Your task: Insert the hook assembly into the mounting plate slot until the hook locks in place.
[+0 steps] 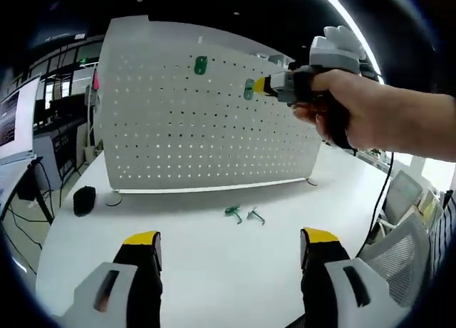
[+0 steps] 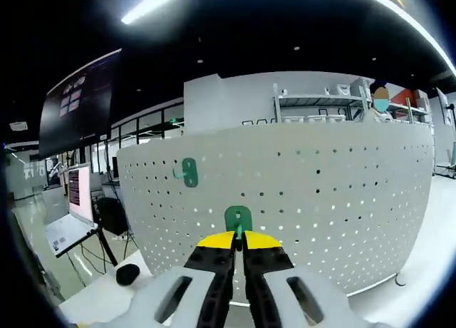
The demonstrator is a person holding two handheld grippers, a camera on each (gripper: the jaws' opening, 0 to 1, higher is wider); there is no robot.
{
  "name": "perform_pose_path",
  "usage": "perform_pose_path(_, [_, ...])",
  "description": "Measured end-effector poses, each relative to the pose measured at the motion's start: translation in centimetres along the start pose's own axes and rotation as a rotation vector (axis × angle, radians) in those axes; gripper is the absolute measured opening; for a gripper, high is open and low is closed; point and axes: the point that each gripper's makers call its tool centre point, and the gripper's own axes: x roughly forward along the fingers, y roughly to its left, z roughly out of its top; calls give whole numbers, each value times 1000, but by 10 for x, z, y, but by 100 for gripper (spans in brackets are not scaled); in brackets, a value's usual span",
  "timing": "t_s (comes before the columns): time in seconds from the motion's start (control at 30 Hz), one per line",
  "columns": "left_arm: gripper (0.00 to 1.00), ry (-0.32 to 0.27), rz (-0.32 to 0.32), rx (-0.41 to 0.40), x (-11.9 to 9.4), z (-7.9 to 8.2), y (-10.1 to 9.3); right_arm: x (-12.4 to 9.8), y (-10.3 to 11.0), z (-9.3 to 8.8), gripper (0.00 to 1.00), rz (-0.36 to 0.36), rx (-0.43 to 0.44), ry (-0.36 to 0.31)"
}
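Hidden or unclear: in the right gripper view the green hook is pinched between the yellow tips of the right hand-held gripper, so its lower part is covered by the jaws; whether its back has entered a hole of the white pegboard cannot be told. A second green hook sits on the board, up and left of the held one. Two small green hooks lie loose on the table; their shape is too small to read.

Pose: in the left gripper view a person's hand holds the right hand-held gripper level, tips against the board at the hook. The left hand-held gripper hangs low over the table, jaws wide apart, nothing between them.

Surroundings: white table, pegboard standing upright on it, a black object by its left end. Monitors and shelving stand behind, under a dark ceiling with strip lights.
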Motion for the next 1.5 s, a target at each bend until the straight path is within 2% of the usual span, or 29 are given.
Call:
perform_pose_path(0.27, [82, 12, -13, 26, 1, -2, -5, 19, 11, 22, 1, -8, 20, -38])
perform_pose_path(0.53, [82, 10, 9, 28, -1, -1, 1, 39, 22, 47, 1, -33, 9, -77])
perform_pose_path(0.7, [81, 8, 6, 28, -1, -1, 0, 44, 26, 49, 1, -47, 15, -85])
perform_pose_path(0.93, [83, 12, 0, 17, -1, -2, 0, 51, 22, 46, 1, -82, -29, -71])
perform_pose_path(1.07, [81, 0, -2, 43, -1, 1, -2, 51, 21, 49, 1, -101, -55, -85])
perform_pose_path(1.13, [82, -14, -29, 36, 0, 3, -6, 50, 19, 51, 1, -115, -16, -89])
perform_pose_path(1.2, [82, -12, -33, 55, 0, 3, -8, 51, 23, 50, 1, -108, -44, -80])
perform_pose_path(1.4, [82, -1, -48, 91, 0, 1, -13, 55, 24, 47, 1, -112, -52, -70])
perform_pose_path(1.5, [82, -2, -48, 75, 1, 1, -11, 56, 21, 44, 1, -126, -23, -63])
